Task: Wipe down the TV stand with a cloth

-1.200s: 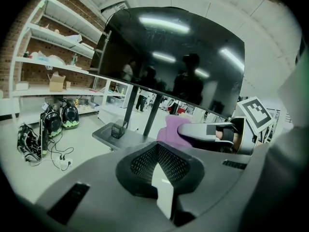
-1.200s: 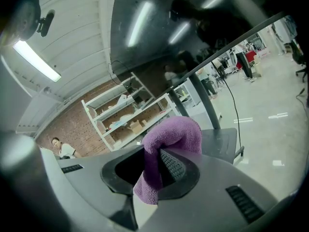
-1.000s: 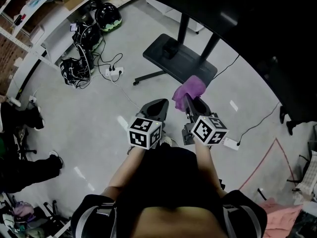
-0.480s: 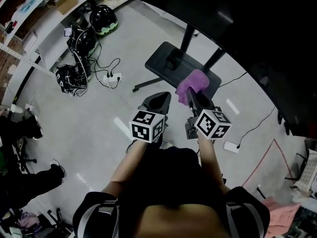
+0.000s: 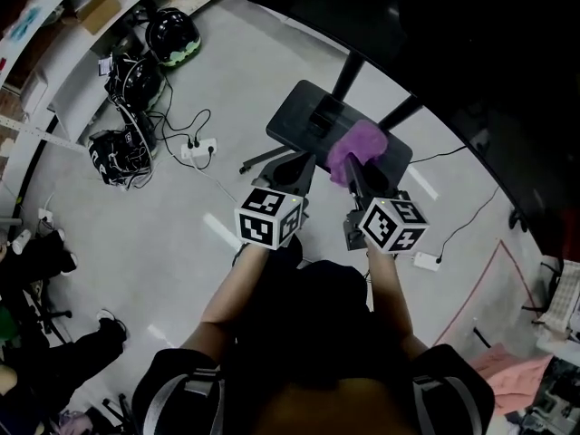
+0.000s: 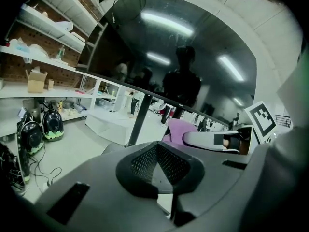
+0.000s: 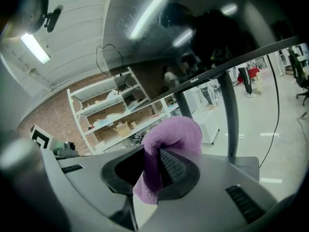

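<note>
So, cloth: purple, bunched, pinched at a fold; the loose end humps over the jaw tips. In the head view it lies over the near edge of the stand's base plate. Can't tell whether it touches.
Right gripper: jaws pressed onto the cloth, which runs down between the pads in the right gripper view.
TV stand: dark flat base plate on the floor, two poles rising to the screen, one leg sticking out to the left.
Left gripper: jaws pressed together on nothing, hanging just beside the right one, near the base plate.
TV screen: big, dark, overhanging the base.
Floor clutter: power strip with cables left of the stand; white adapter and its cable on the right.
Risk 1: the grip is on one fold only, so dragging across the plate could probably pull the cloth out of the jaws.
Risk 2: too little cloth under the tips means bare jaw may scrape the plate.
Risk 3: reaching deeper toward the poles could knock a gripper on the screen's lower edge.
Risk 4: the idle left gripper sits close, so a sideways wipe stroke could clip it.
Risk 5: a hard push may shift the stand or snag the cables.
</note>
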`<state>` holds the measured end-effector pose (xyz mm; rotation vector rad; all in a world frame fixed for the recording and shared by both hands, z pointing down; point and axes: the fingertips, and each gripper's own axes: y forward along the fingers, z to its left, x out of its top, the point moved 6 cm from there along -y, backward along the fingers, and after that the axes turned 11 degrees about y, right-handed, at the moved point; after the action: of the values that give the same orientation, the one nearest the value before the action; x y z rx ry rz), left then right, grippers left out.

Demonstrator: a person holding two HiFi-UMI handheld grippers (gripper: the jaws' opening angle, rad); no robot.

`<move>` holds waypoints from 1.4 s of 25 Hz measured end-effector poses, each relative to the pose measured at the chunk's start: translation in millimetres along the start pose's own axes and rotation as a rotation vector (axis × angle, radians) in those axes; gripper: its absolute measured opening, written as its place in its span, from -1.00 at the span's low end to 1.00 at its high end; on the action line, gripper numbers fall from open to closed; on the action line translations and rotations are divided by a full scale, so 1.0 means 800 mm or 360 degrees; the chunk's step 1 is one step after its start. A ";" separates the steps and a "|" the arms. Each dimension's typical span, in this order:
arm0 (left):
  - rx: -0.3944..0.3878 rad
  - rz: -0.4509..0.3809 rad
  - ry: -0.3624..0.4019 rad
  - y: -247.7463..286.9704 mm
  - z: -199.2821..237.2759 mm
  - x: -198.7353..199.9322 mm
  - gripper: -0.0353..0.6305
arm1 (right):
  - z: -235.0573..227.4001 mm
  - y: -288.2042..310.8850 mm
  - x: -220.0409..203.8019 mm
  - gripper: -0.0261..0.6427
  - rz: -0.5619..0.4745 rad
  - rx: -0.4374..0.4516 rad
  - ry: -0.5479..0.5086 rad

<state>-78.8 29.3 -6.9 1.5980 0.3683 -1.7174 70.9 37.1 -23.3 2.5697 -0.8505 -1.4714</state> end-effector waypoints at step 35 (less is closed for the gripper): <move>-0.0113 -0.0223 0.0220 0.241 0.128 -0.024 -0.88 | -0.127 0.242 0.082 -0.67 -0.0372 -0.0083 -0.0871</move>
<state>-23.2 -162.7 82.6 1.6772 0.6157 -1.6815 95.9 -180.6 41.3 2.3136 -0.5418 -2.2890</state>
